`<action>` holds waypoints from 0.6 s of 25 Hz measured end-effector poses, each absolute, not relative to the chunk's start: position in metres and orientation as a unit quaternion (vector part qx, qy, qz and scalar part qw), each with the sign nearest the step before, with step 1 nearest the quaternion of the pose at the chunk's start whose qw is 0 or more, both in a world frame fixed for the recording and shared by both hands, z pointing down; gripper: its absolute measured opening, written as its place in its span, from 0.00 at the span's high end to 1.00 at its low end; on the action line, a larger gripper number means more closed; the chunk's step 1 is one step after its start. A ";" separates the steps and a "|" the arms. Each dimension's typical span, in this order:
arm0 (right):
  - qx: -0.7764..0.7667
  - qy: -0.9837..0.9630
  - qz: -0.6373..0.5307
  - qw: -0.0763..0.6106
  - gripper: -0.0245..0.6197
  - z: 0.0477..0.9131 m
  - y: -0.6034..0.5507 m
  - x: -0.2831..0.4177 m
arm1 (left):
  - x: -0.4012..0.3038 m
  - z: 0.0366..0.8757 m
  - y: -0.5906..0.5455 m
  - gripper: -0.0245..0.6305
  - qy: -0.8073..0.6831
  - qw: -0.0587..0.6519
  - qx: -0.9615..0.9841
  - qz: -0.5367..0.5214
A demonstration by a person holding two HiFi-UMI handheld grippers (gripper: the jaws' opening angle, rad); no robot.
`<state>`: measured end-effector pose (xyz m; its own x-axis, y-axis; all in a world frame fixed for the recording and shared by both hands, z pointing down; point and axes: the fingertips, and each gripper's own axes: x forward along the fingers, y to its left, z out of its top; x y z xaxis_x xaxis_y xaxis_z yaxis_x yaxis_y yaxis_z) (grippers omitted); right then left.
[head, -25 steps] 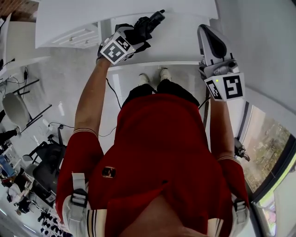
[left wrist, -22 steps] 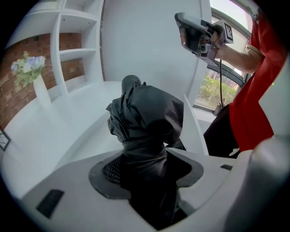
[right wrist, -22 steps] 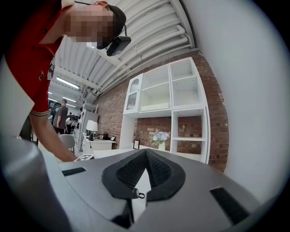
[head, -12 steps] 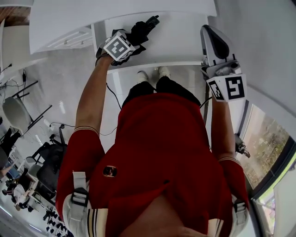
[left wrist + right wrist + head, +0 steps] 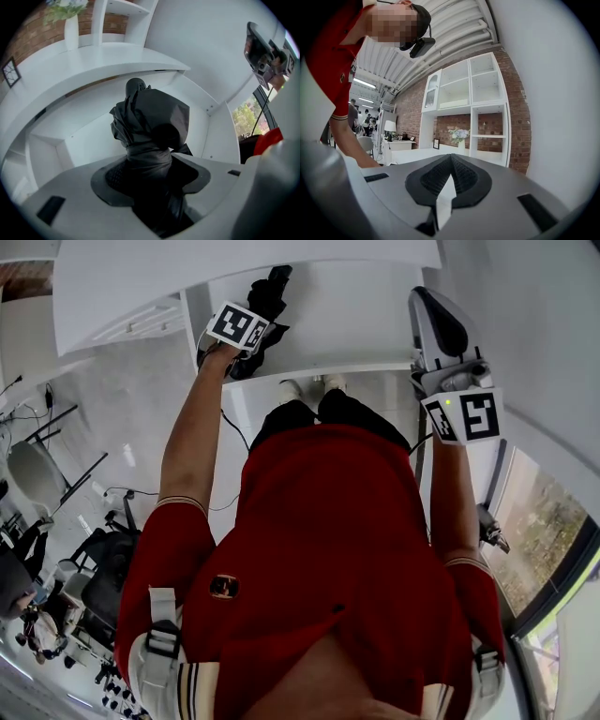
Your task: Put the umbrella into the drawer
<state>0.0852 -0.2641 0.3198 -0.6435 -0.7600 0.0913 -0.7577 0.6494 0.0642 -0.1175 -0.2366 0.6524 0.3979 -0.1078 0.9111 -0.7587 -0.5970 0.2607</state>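
A folded black umbrella [image 5: 270, 289] [image 5: 149, 123] is clamped in my left gripper [image 5: 255, 322] [image 5: 151, 174], and its bunched fabric fills the space between the jaws. The gripper points steeply down, with the umbrella's far end inside the open white drawer [image 5: 356, 320] [image 5: 79, 136], near its left side. My right gripper [image 5: 427, 302] [image 5: 450, 161] hovers by the drawer's right edge, pointing level. Its pads meet at the tips and hold nothing. It also shows at the upper right of the left gripper view as the right gripper [image 5: 262, 49].
The drawer juts out from under a white desktop [image 5: 141, 277]. White shelves [image 5: 471, 89] stand against a brick wall, with a vase of flowers [image 5: 459, 137] on the desk. A white wall [image 5: 525, 324] stands close on the right. Chairs and cables [image 5: 94, 549] lie to the left.
My left gripper has sunk and shifted left with the umbrella, rolling so the umbrella now points down into the drawer. The right gripper has hardly moved.
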 end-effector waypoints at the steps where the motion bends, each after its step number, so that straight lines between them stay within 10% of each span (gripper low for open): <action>1: 0.418 -0.907 -0.010 0.055 0.98 0.320 -0.264 0.085 | -0.121 0.655 -0.238 0.59 -0.295 0.354 0.754 0.469; 15: 0.399 -0.915 0.001 0.055 0.98 0.328 -0.264 0.068 | -0.142 0.675 -0.246 0.59 -0.389 0.416 0.709 0.415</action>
<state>0.0682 -0.2643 0.3280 -0.6751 -0.7309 0.1004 -0.7310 0.6810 0.0424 -0.1415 -0.2464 0.6752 0.3521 -0.2069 0.9128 -0.8975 -0.3513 0.2666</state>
